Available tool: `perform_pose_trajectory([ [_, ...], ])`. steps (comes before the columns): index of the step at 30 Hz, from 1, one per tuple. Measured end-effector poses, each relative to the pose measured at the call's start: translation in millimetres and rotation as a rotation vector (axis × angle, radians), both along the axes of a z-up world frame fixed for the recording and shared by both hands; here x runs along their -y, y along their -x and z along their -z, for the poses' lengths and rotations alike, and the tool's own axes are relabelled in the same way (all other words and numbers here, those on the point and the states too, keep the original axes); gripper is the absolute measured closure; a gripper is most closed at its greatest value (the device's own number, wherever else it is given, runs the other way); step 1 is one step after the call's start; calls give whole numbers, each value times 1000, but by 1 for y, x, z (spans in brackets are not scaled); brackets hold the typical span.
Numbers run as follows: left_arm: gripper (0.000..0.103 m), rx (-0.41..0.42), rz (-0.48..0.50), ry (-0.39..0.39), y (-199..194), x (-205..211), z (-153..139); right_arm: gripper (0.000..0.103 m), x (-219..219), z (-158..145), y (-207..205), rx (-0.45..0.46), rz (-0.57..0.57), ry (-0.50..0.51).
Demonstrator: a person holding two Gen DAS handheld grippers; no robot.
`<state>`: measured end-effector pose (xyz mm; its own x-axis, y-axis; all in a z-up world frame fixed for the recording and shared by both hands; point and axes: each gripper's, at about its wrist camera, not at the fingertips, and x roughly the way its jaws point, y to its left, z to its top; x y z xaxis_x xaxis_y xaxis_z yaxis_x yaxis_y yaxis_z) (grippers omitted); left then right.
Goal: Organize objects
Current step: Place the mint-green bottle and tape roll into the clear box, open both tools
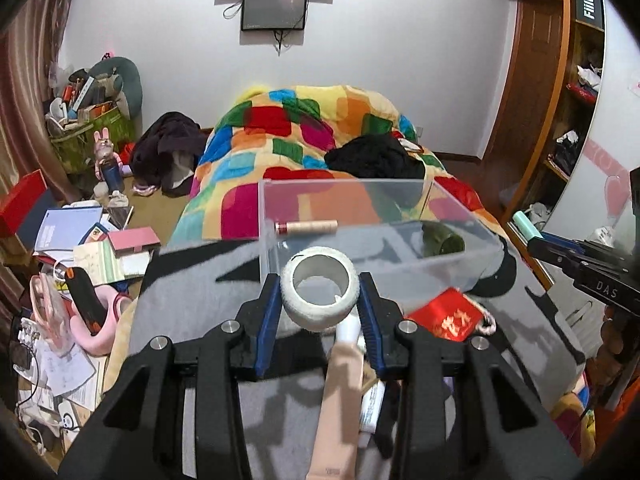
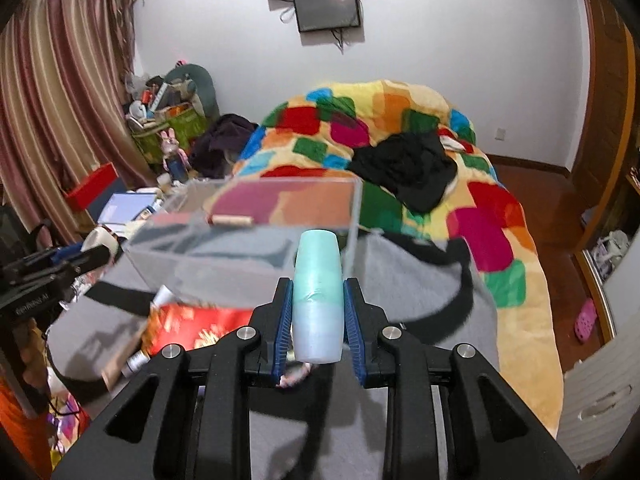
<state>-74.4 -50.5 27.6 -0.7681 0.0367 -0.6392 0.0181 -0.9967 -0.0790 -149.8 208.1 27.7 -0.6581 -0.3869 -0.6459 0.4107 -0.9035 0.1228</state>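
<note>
Our left gripper point(image 1: 320, 296) clamps a white tape roll point(image 1: 319, 293) just short of the clear plastic box point(image 1: 380, 220); tubes beneath partly hidden. Our right gripper point(image 2: 318, 300) grips a mint-green cylindrical bottle point(image 2: 318, 294) near the box's corner.

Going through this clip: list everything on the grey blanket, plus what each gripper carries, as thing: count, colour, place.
Box: 1, clear plastic, on the grey blanket at the bed's near end.
Tube in box: 1, tan with a red end, lying inside near the box's back left.
Dark bottle: 1, green, lying inside the box's right part.
Red packet: 1, red with gold print, on the blanket in front of the box.
Tubes: at least 2, beige and white, below the left gripper.
Tape roll: 1, white, in the left gripper.
Teal bottle: 1, pale teal, in the right gripper.
</note>
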Motion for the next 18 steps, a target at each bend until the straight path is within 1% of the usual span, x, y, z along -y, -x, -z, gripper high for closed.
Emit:
perform_pose_trajectory([
  [4, 66, 7, -7, -6, 13, -1, 0, 80, 13, -5, 11, -2, -20, 14],
  [8, 66, 28, -7, -16, 26, -1, 4, 80, 26, -3, 31, 26, -38, 21],
  [12, 66, 65, -3, -21, 45, -2, 12, 80, 39, 4, 49, 63, -57, 12],
  [15, 66, 76, 5, -25, 54, -3, 16, 80, 50, 12, 62, 96, -76, 2],
  [18, 66, 98, 9, -17, 64, -7, 20, 80, 61, 21, 72, 126, -85, -22],
])
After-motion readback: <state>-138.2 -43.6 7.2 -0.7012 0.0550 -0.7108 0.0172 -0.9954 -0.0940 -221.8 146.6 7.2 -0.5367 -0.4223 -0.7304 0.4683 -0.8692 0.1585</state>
